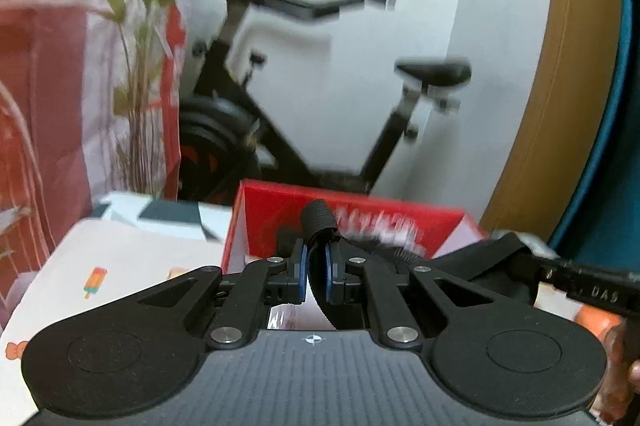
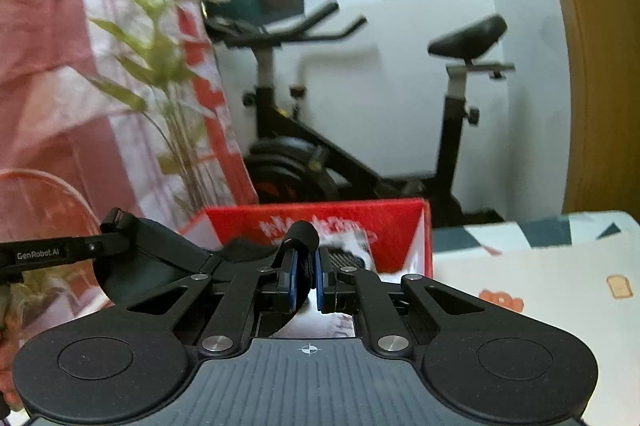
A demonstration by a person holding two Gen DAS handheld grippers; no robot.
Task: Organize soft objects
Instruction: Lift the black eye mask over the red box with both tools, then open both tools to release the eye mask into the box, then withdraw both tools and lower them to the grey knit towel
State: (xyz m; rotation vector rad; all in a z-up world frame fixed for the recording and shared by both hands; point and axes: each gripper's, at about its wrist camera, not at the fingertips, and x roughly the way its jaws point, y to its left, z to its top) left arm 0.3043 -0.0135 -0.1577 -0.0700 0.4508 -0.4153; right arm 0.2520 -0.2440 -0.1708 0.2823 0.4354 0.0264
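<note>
A black soft item with a ribbed, rolled edge [image 1: 320, 222] sticks up between the blue pads of my left gripper [image 1: 318, 258], which is shut on it. In the right wrist view the same black item [image 2: 304, 232] is pinched in my right gripper [image 2: 306, 266], also shut. Both grippers hang side by side just in front of an open red box [image 1: 280, 209] [image 2: 400, 226] with white lettering. The right gripper's body [image 1: 592, 290] shows at the right edge of the left wrist view. The left one [image 2: 140, 250] shows at the left of the right wrist view. Most of the item is hidden below the fingers.
The box stands on a table with a white patterned cloth [image 1: 120, 266] [image 2: 540, 286]. Behind it are a black exercise bike [image 1: 280, 145] [image 2: 360, 165], a leafy plant [image 1: 140, 65] and a pink curtain [image 2: 40, 25]. A hand [image 1: 624, 366] is at the right edge.
</note>
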